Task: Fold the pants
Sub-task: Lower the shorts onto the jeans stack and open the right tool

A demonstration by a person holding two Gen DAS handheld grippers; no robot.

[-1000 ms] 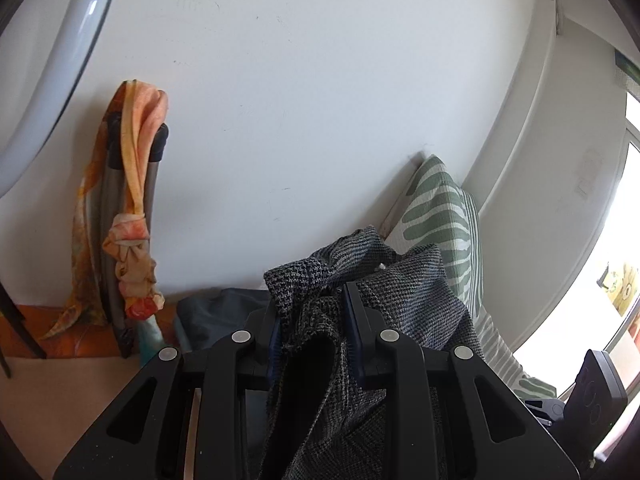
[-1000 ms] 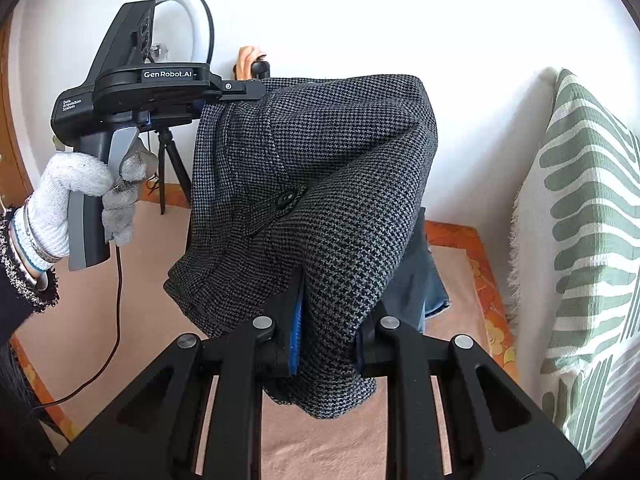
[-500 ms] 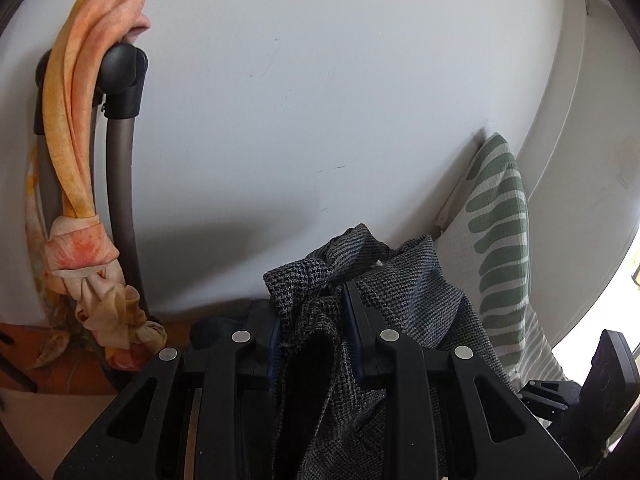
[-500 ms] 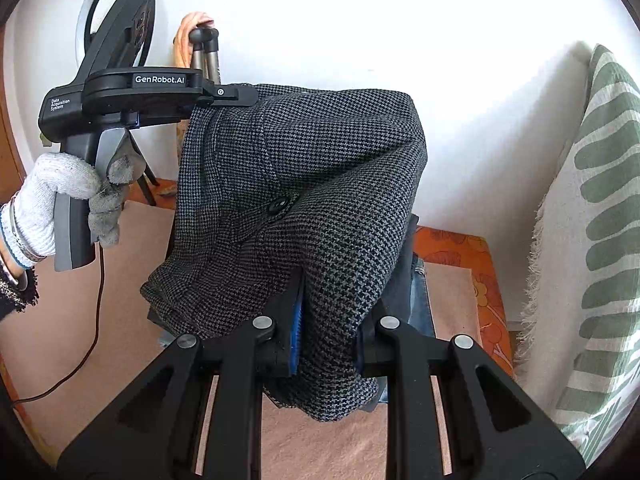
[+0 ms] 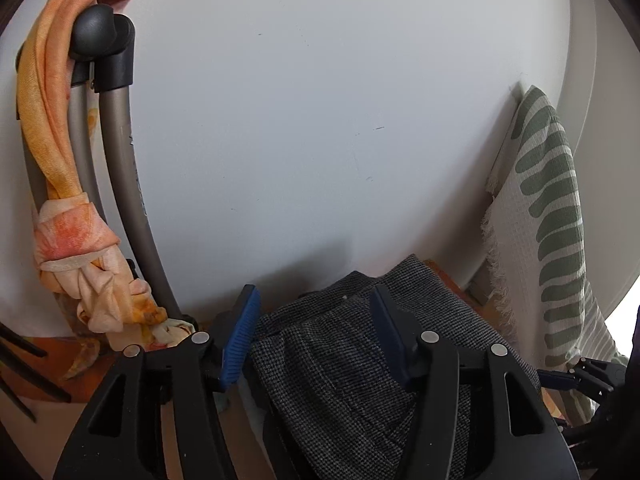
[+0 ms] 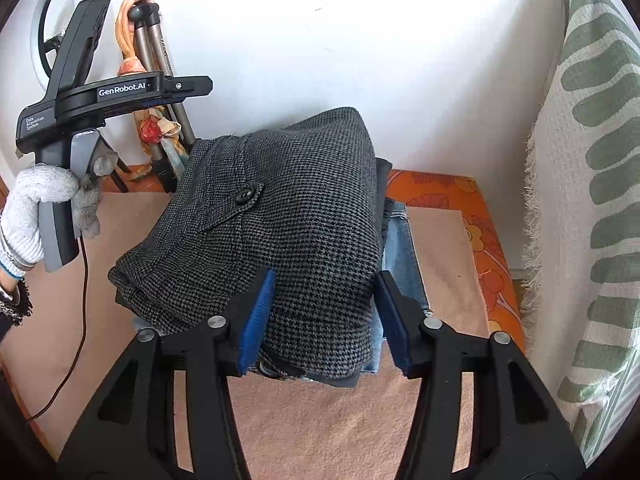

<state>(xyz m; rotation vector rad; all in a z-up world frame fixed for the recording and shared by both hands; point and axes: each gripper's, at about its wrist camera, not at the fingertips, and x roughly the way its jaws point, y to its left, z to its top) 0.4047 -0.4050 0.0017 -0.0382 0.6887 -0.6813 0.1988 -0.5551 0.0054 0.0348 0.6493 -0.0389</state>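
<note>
The grey houndstooth pants (image 6: 288, 216) lie folded on top of a pile of other folded clothes, with a black button facing up. My right gripper (image 6: 322, 312) is open, its blue pads on either side of the near edge of the pants. My left gripper (image 5: 316, 332) is open above the far side of the same pants (image 5: 360, 368). In the right wrist view the left gripper (image 6: 200, 86) hovers above the pile's back left corner, held by a white-gloved hand (image 6: 36, 200).
Blue jeans (image 6: 400, 248) lie under the pants on a beige mat (image 6: 440, 248) over an orange floral cover. A green-striped pillow (image 6: 592, 160) leans at the right. A tripod with an orange scarf (image 5: 68, 160) and a ring light (image 6: 52, 28) stand by the white wall.
Both grippers opened and let go of the pants. The pants dropped from hanging between the grippers onto the pile of clothes.
</note>
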